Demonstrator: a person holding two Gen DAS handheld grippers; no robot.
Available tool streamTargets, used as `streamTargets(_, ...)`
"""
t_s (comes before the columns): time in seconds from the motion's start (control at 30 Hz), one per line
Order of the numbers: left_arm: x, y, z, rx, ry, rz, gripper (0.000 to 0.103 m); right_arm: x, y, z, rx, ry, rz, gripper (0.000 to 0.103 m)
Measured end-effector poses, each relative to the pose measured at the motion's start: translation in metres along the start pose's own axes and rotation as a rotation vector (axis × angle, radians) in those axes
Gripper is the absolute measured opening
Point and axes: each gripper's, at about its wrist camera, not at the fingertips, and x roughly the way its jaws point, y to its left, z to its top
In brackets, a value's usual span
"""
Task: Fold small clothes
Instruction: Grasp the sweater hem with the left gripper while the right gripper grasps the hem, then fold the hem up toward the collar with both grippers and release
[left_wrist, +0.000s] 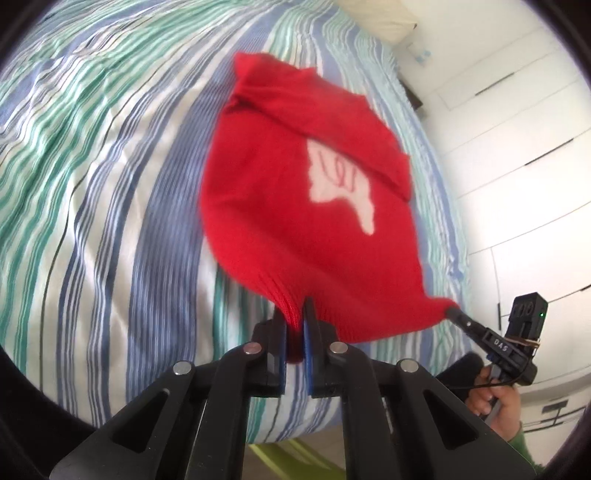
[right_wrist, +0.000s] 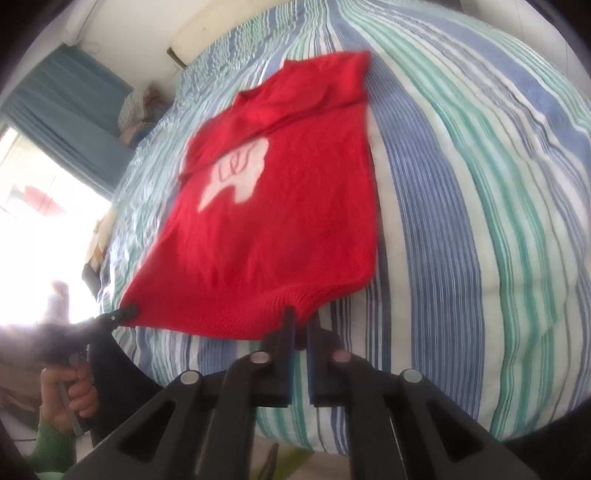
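Observation:
A small red knitted sweater (left_wrist: 295, 206) with a white motif (left_wrist: 343, 181) lies spread on the striped bed; it also shows in the right wrist view (right_wrist: 280, 206). Its sleeves are folded across the chest. My left gripper (left_wrist: 295, 314) is shut on the ribbed hem at one bottom corner. My right gripper (right_wrist: 301, 319) is shut on the hem at the other bottom corner. Each gripper shows in the other's view, the right gripper (left_wrist: 452, 312) pinching the hem corner and the left gripper (right_wrist: 127, 312) likewise. The hem is lifted slightly and stretched between them.
The bed (left_wrist: 110, 184) has a blue, green and white striped cover. White wardrobe doors (left_wrist: 517, 147) stand to the right. A blue curtain (right_wrist: 66, 110) and a bright window (right_wrist: 37, 221) are on the left. The bed's near edge is just below the grippers.

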Motion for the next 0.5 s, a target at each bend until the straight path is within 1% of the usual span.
streamTargets(0.03,-0.001,-0.004,0.018,0.003,-0.019,-0.023,0.005,-0.005,0.004,0.011,-0.007,-0.034,0.002,0.005)
streamTargets(0.1,0.003,-0.011,0.058,0.018,-0.066,-0.033,0.005,-0.012,0.009,0.040,-0.023,-0.106,0.004,0.005)
streamTargets(0.17,0.018,-0.017,0.102,0.032,-0.099,-0.037,0.005,-0.008,0.013,0.080,-0.042,-0.158,-0.014,0.005)
streamTargets(0.23,0.043,-0.019,0.147,0.020,-0.108,-0.028,0.005,0.002,0.011,0.125,-0.057,-0.208,-0.030,0.005)
streamTargets(0.27,0.056,-0.019,0.168,0.018,-0.109,-0.016,0.005,0.010,0.010,0.148,-0.054,-0.222,-0.036,0.005)
streamTargets(0.37,0.096,-0.019,0.226,0.031,-0.110,0.058,0.005,0.042,0.008,0.216,-0.034,-0.246,-0.051,0.005)
streamTargets(0.43,0.119,-0.016,0.258,0.038,-0.103,0.101,0.005,0.067,0.002,0.260,-0.035,-0.234,-0.066,0.005)
streamTargets(0.5,0.139,-0.013,0.284,0.032,-0.104,0.131,0.006,0.093,-0.001,0.296,-0.043,-0.222,-0.102,0.005)
